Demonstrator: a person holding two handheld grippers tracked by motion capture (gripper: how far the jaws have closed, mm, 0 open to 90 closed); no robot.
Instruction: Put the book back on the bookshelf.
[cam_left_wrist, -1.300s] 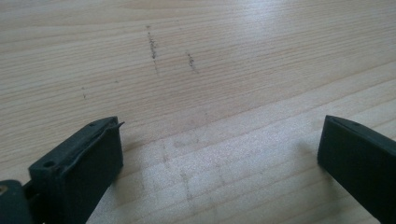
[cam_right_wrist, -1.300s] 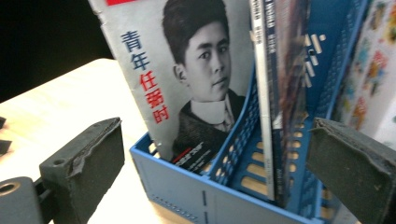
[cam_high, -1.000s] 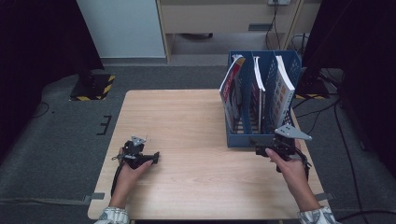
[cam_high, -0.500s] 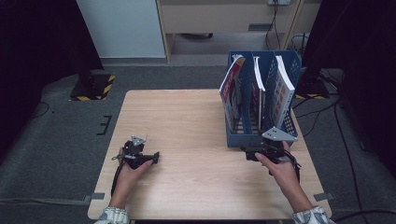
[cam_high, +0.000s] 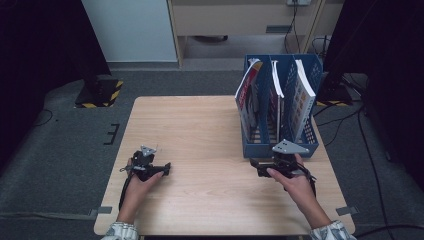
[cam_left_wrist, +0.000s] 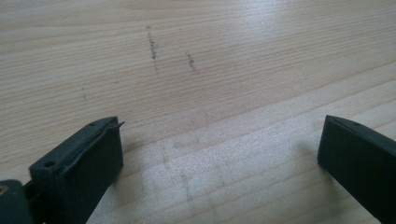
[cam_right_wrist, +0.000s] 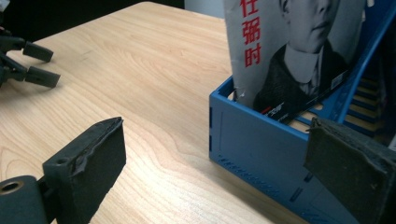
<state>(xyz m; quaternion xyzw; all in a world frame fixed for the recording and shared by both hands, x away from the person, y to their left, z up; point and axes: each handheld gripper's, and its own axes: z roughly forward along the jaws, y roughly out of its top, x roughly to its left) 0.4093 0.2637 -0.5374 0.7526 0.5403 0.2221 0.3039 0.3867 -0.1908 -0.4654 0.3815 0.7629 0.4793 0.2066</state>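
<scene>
Here, blue file rack (cam_right_wrist: 261, 140) corner between spread right gripper (cam_right_wrist: 219, 163) fingers (cam_right_wrist: 88, 158), untouched

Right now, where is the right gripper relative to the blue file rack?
In the high view, the right gripper sits at the table's right side, just in front of the blue file rack, jaws open beside its near-left corner.

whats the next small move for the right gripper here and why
Probably ease the right gripper forward and up toward the magazine in the near slot of the blue file rack. Its jaws stand open with nothing between them, it sits at the rack's front corner, and that magazine is the nearest thing ahead. The left gripper rests open on the table, far from the rack.
</scene>
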